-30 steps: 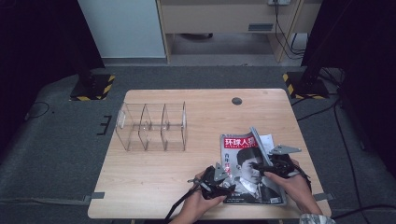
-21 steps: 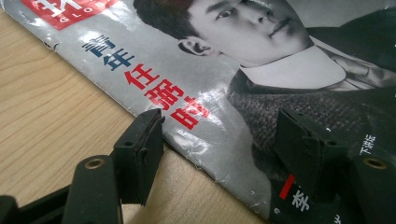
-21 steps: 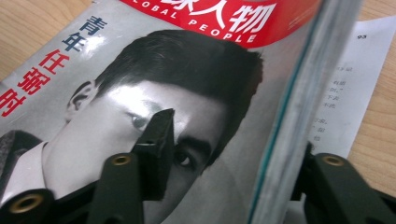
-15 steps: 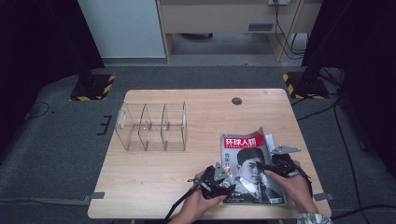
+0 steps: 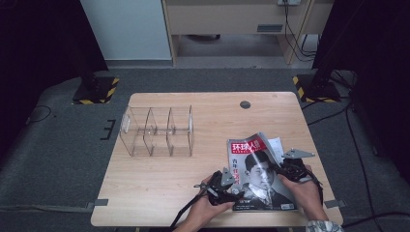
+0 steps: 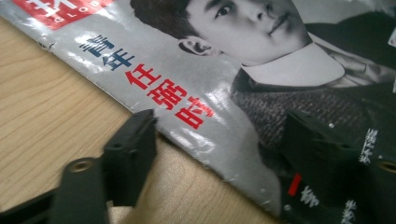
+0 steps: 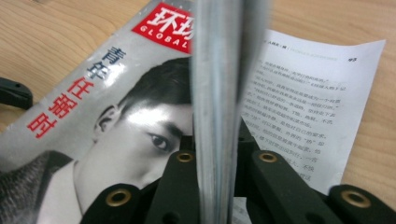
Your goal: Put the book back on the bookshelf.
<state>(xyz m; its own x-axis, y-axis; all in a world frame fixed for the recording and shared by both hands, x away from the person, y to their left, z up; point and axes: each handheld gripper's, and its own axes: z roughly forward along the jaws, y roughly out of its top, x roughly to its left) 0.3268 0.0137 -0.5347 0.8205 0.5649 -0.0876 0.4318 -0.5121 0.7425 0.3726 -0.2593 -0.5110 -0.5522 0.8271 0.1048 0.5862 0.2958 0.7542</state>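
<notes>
While the magazine (image 5: 258, 169) lies at the near right of the table (image 5: 193, 193), its right-hand edge is clamped between the pads of the right gripper (image 5: 286, 169), whose jaws have just been closing; in the right gripper view a thin sheaf of cover and pages (image 7: 215, 107) is seen edge-on, pinched between the two black jaws. A printed inner page (image 7: 303, 102) is spread flat on the wood beyond it. The left gripper (image 5: 227, 186) is held at the magazine's lower left edge, its jaws having just been opening: in the left gripper view one jaw stands over bare wood and the other over the cover, wide apart, with nothing gripped. Open tabletop is left to the left and in front of the magazine, and a clear divided organizer (image 5: 157, 131) stands well apart toward the far left. The table's right and near edges are close by.
</notes>
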